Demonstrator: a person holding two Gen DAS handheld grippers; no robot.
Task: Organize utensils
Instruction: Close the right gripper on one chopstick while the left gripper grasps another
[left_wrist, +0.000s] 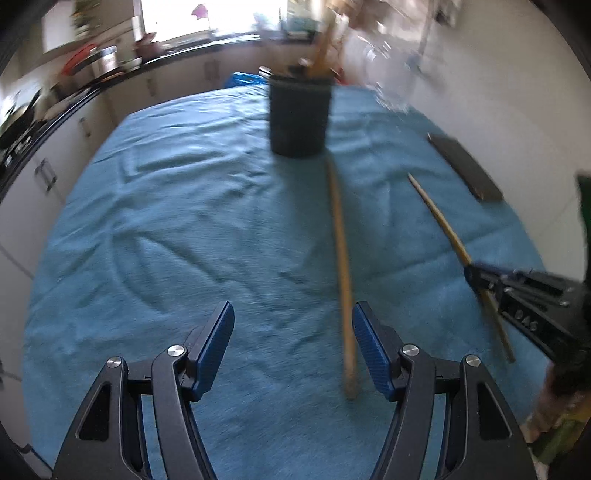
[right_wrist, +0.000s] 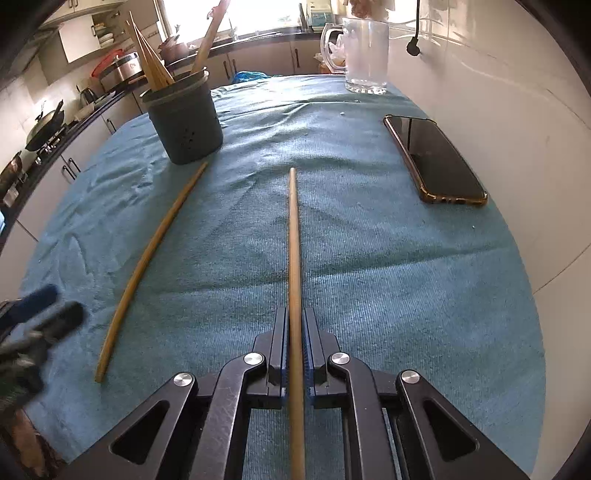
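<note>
Two wooden chopsticks are on a teal towel. One chopstick (left_wrist: 341, 266) lies loose, running from the dark utensil holder (left_wrist: 299, 114) toward me; it also shows in the right wrist view (right_wrist: 147, 258). My left gripper (left_wrist: 291, 343) is open and empty, its right finger just beside that chopstick's near end. My right gripper (right_wrist: 295, 332) is shut on the other chopstick (right_wrist: 294, 240), which points forward along its fingers, low over the towel. The right gripper also shows in the left wrist view (left_wrist: 476, 271). The holder (right_wrist: 184, 118) has several chopsticks and a spatula in it.
A phone (right_wrist: 436, 158) in an amber case lies at the right on the towel (right_wrist: 369, 258). A clear glass jug (right_wrist: 365, 55) stands at the far edge. A white tiled wall is at the right. Kitchen counters with pots run along the left.
</note>
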